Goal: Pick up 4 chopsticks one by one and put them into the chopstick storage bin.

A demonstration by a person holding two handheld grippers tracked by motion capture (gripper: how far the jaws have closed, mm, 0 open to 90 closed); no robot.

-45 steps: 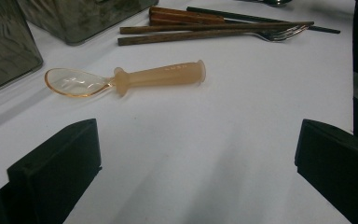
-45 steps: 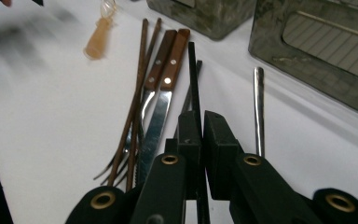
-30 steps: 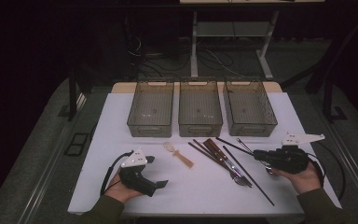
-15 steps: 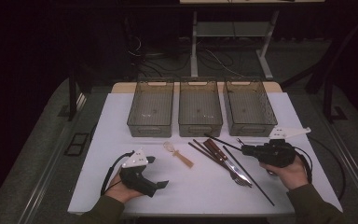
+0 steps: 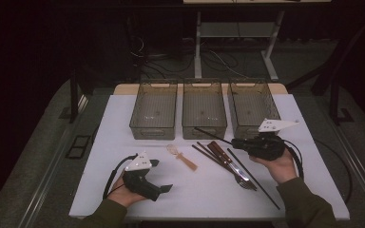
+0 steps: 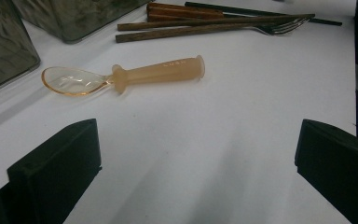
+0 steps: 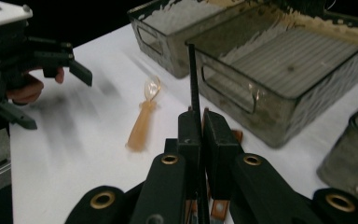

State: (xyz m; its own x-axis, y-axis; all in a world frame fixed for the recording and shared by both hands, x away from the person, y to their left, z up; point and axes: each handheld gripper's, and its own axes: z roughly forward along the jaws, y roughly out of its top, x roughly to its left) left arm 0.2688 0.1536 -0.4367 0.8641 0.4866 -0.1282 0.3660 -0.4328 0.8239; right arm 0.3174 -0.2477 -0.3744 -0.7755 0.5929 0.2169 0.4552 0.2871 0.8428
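The right tongs (image 7: 199, 122) are clamped on a black chopstick (image 7: 192, 74) lifted off the counter (image 5: 123, 137) toward the middle bin (image 5: 204, 124), so dropping it inside seems next, while the left tongs (image 6: 196, 161) rest open near the spoon (image 6: 126, 77).

The room lay dark around a white desk (image 5: 123, 123); grey floor (image 5: 38, 156), tangled cables (image 5: 171, 59) and a white-legged frame (image 5: 233, 28) stood beyond its far edge.
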